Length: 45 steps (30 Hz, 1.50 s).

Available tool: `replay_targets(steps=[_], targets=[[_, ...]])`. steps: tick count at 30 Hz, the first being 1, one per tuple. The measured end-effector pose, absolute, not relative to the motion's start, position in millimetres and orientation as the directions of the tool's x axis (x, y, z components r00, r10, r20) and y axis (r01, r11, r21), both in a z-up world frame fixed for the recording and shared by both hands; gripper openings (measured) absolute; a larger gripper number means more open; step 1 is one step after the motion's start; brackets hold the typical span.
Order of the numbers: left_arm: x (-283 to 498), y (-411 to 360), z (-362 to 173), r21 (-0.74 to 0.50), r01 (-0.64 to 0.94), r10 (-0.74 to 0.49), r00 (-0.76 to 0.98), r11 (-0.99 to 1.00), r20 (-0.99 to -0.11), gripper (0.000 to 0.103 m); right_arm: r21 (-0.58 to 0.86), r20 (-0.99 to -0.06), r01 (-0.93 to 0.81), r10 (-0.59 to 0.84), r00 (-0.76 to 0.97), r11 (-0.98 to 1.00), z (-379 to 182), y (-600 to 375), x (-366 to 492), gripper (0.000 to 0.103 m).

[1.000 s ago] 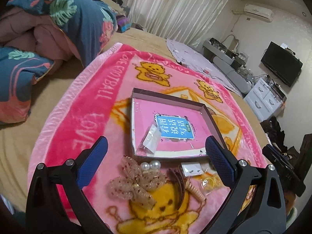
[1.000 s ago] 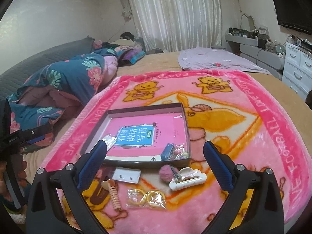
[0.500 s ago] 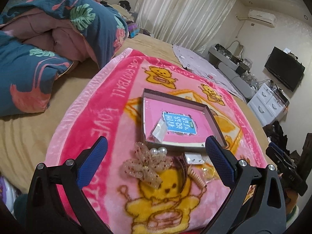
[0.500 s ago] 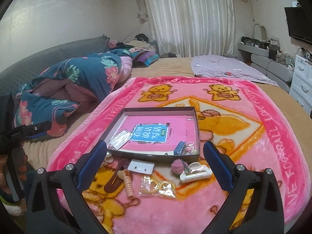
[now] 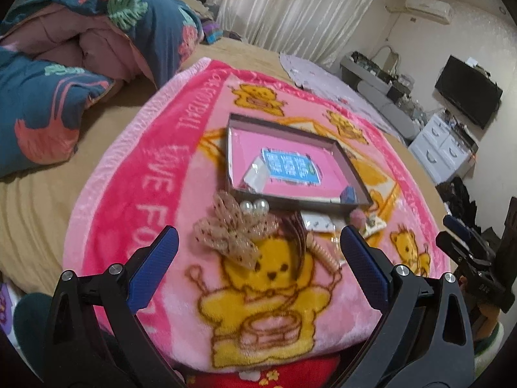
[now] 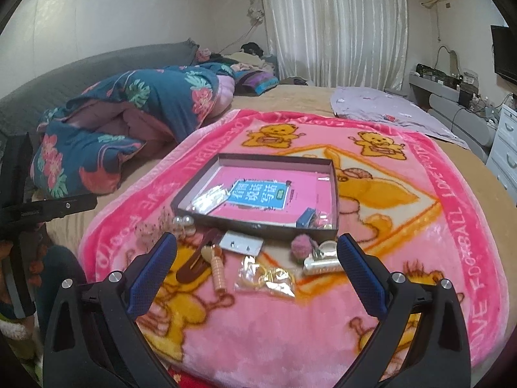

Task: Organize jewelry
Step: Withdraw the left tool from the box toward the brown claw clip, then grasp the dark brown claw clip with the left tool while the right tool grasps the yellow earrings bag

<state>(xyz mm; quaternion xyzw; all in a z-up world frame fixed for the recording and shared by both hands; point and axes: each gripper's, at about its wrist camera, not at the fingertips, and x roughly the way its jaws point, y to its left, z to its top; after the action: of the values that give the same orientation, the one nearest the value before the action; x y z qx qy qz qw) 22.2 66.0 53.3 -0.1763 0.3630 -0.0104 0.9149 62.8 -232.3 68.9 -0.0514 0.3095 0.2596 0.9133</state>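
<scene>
We hold our left gripper and right gripper wide apart and empty above a pink blanket, hair clips and earrings scattered at twelve o'clock before the shallow box.

The room I work in is evenly and softly lit, with pale light glowing through the curtains at the far wall. Shadows are weak; only a thin one lies under the near wall of the tray. Colours on the blanket look strong, almost oversaturated. Both fisheye views bend hard toward the rim, with black corners. The left view is slightly smeared, and the items near the tray look soft in both.
</scene>
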Motion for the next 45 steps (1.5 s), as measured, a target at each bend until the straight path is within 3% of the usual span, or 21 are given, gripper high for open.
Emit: replay_targets(steps=[24, 30, 35, 40, 45], targets=[[24.0, 7.2, 6.3, -0.285, 0.013, -0.230, 0.625, 0.958, -0.746, 0.093, 0.089, -0.678, -0.471, 0.399, 0.617, 0.878, 17.3, -261.5, 57.8, 0.099], [28.9, -2.6, -6.1, -0.292, 0.029, -0.250, 0.602, 0.956, -0.758, 0.080, 0.101, -0.705, -0.452, 0.385, 0.596, 0.886, 4.7, -263.6, 66.2, 0.099], [34.8, -8.3, -17.1, -0.300, 0.042, -0.267, 0.583, 0.953, -0.767, 0.063, 0.119, -0.728, -0.441, 0.380, 0.571, 0.890, -10.5, -262.8, 74.5, 0.099], [43.3, -17.0, -23.9, -0.283, 0.076, -0.274, 0.572, 0.956, -0.773, 0.025, 0.134, -0.745, -0.442, 0.384, 0.545, 0.887, -23.6, -258.1, 80.6, 0.099], [52.9, -25.8, -29.8, -0.256, 0.091, -0.261, 0.562, 0.962, -0.785, 0.023, 0.141, -0.757, -0.446, 0.386, 0.527, 0.884, -33.4, -252.0, 85.8, 0.099]])
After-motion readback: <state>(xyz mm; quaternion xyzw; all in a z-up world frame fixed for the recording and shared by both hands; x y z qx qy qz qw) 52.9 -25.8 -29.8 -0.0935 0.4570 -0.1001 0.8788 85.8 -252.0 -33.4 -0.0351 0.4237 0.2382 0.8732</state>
